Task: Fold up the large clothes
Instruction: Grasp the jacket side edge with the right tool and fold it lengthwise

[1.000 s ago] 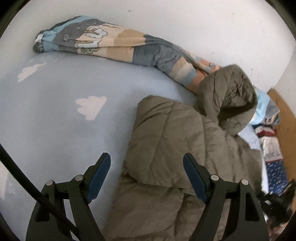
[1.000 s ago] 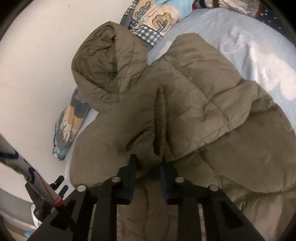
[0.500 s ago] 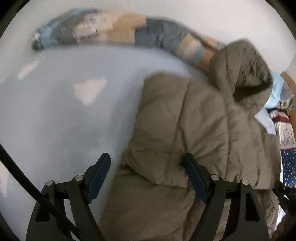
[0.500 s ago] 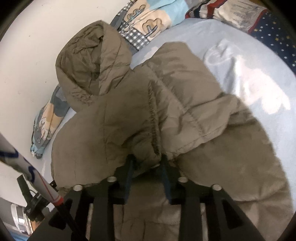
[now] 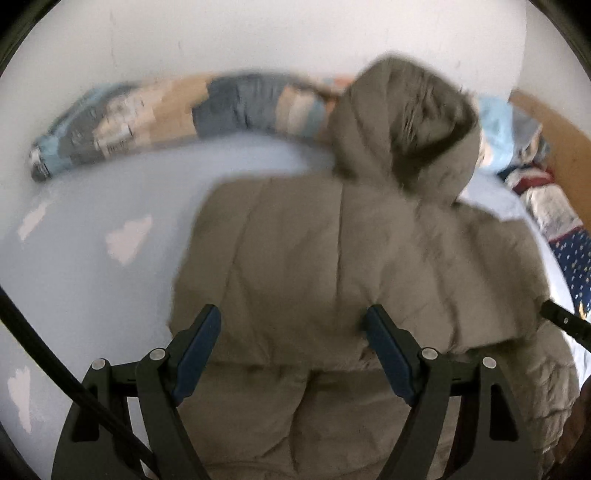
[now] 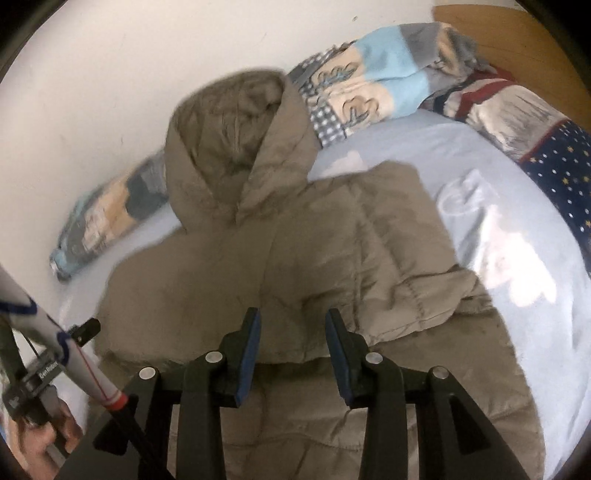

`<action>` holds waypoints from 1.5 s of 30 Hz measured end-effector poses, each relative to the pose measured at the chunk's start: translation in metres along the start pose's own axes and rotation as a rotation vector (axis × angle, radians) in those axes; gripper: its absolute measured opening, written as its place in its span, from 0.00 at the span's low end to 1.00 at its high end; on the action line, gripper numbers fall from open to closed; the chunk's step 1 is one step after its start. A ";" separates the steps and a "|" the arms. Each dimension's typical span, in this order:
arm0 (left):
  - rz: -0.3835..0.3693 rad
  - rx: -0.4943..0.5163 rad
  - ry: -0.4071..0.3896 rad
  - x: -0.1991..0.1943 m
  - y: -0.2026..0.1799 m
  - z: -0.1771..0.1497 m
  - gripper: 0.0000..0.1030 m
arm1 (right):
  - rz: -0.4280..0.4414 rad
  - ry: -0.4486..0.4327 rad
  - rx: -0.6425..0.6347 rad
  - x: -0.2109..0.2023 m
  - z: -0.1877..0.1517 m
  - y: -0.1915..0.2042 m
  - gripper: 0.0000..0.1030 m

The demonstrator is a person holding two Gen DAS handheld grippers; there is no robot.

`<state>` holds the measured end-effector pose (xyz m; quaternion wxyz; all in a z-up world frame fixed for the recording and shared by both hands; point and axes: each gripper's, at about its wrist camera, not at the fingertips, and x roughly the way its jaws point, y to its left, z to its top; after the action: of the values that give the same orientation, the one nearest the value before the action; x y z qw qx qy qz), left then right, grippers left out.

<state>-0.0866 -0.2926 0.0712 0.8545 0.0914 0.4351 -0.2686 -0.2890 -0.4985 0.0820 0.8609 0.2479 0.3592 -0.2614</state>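
**Both jaws parted over a loosely folded coat**

Parted jaws are seen on both tools: the left gripper (image 5: 291, 347) is spread wide and empty above the garment, and the right gripper (image 6: 292, 347) has just been opening, with nothing pinched between its blue pads (image 6: 248, 354) and only fabric lying below the gap.

The olive-brown quilted hooded puffer jacket (image 5: 332, 266) is laid on the pale blue cloud-printed bedsheet (image 5: 92, 229), its hood (image 6: 236, 147) propped toward the white wall (image 5: 258, 40) and its two sides folded inward so that they meet near the middle. A lower fold edge runs across just ahead of both sets of fingers.

Several risks can be judged from this. The padded panels are springy, and since neither side is held down, the folded flaps may lift and slide open. The hood is bunched upright rather than flattened; if the next fold is made over it, a lumpy, lopsided bundle is likely. A shallow pinch on slick quilted fabric could catch only the top layer, so the layers beneath would be dragged apart. Both views are blurred, so the exact edge of the flap cannot be placed with confidence.

Beyond the jacket, a rolled patchwork blanket in blue, beige and grey (image 5: 177, 114) lies along the wall, and a heap of striped and star-printed bedding (image 6: 517, 122) sits near the wooden headboard (image 6: 509, 33). A wide sweep of the hood could snag either.
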 end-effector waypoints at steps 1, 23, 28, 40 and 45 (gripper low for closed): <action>-0.006 -0.009 0.012 0.003 0.001 -0.005 0.78 | -0.008 0.007 -0.009 0.005 -0.002 0.000 0.38; -0.045 0.028 -0.064 -0.097 -0.012 -0.031 0.83 | 0.025 0.094 -0.045 -0.047 -0.025 0.005 0.38; -0.028 0.006 -0.029 -0.130 -0.005 -0.074 0.83 | 0.004 0.144 -0.070 -0.074 -0.070 -0.002 0.38; 0.045 -0.059 0.140 -0.168 0.009 -0.223 0.83 | -0.015 0.231 -0.057 -0.143 -0.175 -0.006 0.41; 0.112 0.059 0.192 -0.147 -0.004 -0.248 0.84 | -0.055 0.283 -0.128 -0.140 -0.222 0.002 0.51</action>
<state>-0.3315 -0.1435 0.0385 0.8195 0.1658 0.5010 -0.2232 -0.4808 -0.3224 0.0493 0.8084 0.2169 0.4993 -0.2239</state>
